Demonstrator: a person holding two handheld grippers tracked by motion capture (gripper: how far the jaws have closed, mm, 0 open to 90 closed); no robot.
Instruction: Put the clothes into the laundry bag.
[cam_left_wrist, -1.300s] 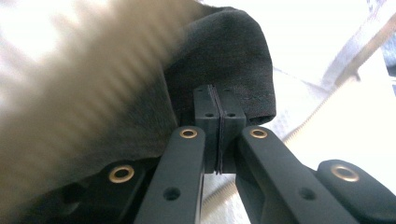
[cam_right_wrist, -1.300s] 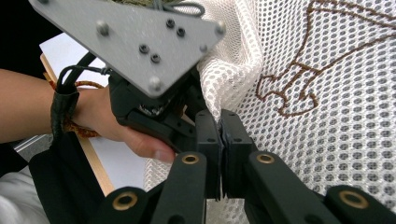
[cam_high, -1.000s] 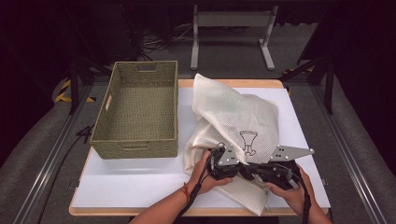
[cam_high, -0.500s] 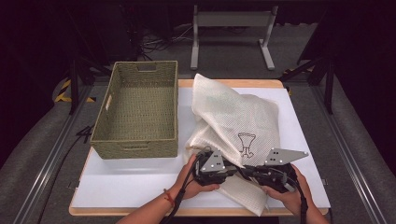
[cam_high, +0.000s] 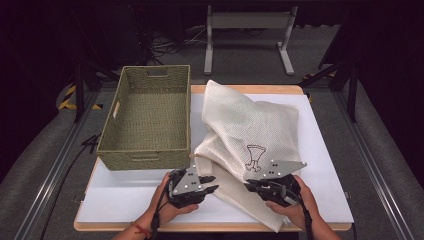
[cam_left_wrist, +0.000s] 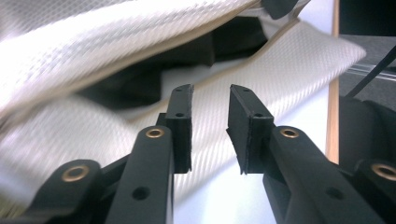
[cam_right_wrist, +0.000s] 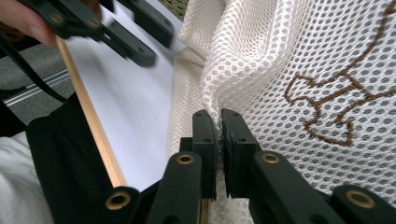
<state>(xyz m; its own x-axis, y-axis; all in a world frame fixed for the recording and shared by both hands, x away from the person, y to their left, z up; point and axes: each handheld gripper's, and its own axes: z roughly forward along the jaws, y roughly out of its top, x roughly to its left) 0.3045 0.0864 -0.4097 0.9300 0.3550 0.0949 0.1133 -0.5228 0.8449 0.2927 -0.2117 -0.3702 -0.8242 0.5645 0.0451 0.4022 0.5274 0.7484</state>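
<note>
— Where does the mesh bag (cam_high: 250, 132) lie?

— The cream mesh bag sprawls over the right half of the white table top (cam_high: 125, 195), crumpled, with a brown stitched emblem (cam_high: 254, 156) facing up near its front. A flat strip of the same fabric runs from the heap toward the near edge of the table.

— And the containers?

— One woven green basket (cam_high: 150, 150) stands on the left part of the table, its right wall just beside the bag. Its woven floor is bare. Whether the bag holds something inside, the pictures do not tell.

— How do the claws sit against the bag?

— The right gripper (cam_right_wrist: 219, 123) has its jaws pressed together on a fold of the mesh just left of the emblem; in the right gripper view the fabric bunches up from between the pads. In the high view it sits at the near edge of the heap, held in the person's right hand (cam_high: 295, 200).

— And the other?

— The left gripper (cam_left_wrist: 210, 100) has its jaws spread, with nothing between them. It points at the fabric strip, which lies just beyond the tips and is blurred there. In the high view it sits in the left hand (cam_high: 167, 205), just in front of the basket's near right corner.
</note>
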